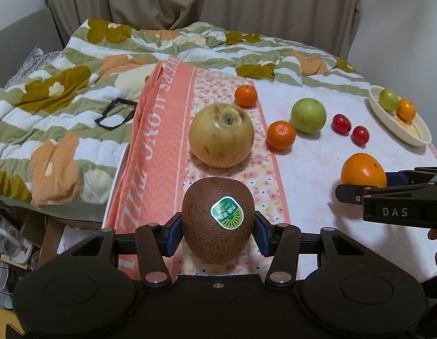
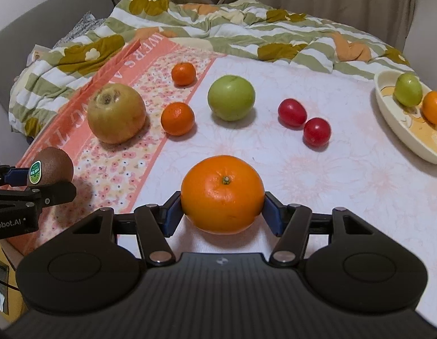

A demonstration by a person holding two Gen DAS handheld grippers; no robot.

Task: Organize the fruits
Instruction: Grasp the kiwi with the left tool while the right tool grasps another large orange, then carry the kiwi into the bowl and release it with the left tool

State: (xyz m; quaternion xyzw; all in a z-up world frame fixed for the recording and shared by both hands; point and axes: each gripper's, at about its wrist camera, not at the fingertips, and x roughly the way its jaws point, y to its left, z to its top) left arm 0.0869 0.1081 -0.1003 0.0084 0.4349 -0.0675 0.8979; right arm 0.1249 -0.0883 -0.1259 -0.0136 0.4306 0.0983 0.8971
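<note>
A brown kiwi [image 1: 215, 217] with a green sticker sits between the blue pads of my left gripper [image 1: 218, 227], which is shut on it over the floral cloth; from the right wrist view the kiwi [image 2: 53, 163] casts a shadow on the cloth below. My right gripper [image 2: 222, 210] has both pads against the sides of a large orange [image 2: 222, 192] that rests on the white tablecloth. A cream oval dish [image 2: 402, 138] at the far right holds a small green fruit [image 2: 407, 89] and a small orange [image 2: 434, 107].
On the table lie a big yellow pear-like fruit [image 2: 115, 115], two mandarins [image 2: 177, 118] [image 2: 183, 73], a green apple [image 2: 231, 97] and two red cherry tomatoes [image 2: 292, 112] [image 2: 316, 131]. A rumpled quilt [image 1: 63, 90] borders the back and left, with a black frame [image 1: 115, 113] on it.
</note>
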